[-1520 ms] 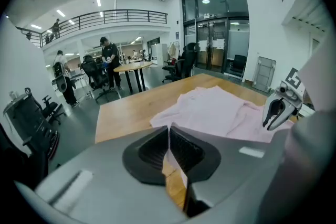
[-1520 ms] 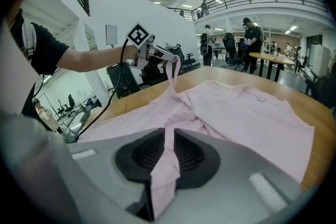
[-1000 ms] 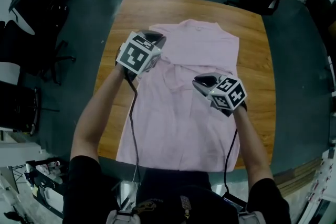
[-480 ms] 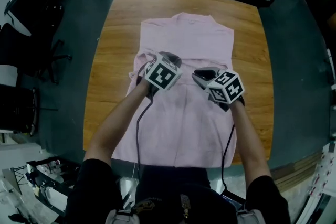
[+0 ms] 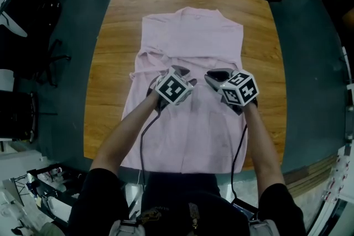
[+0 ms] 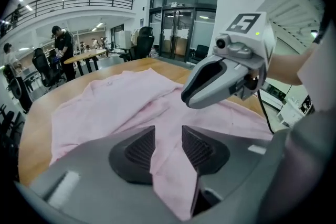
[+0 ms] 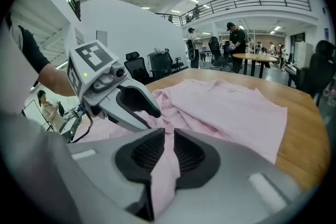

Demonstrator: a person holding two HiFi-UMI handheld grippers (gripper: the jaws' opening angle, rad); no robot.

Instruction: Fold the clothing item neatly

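Observation:
A pale pink shirt (image 5: 191, 36) lies flat on the wooden table (image 5: 108, 63), collar at the far end. Both grippers meet over its middle, each with a fold of cloth drawn inward. My left gripper (image 5: 180, 71) has just been opening: its jaws stand apart with a strip of pink cloth (image 6: 173, 165) hanging loose between them, the pads not pressing on it. My right gripper (image 5: 217, 75) is shut on a fold of the shirt (image 7: 164, 165), pinched between its pads. In each gripper view the other gripper shows close ahead: the right gripper (image 6: 226, 78) and the left gripper (image 7: 118, 97).
The table's bare wood shows on both sides of the shirt, wider on the right (image 5: 265, 63). Dark office chairs (image 5: 33, 3) stand on the dark floor to the left and beyond the far edge. People stand at distant desks (image 7: 239, 39).
My left gripper has come down and rightward to the shirt's middle, drawing cloth with it, and its jaws have parted. The right gripper shifted slightly and stays shut on its fold.

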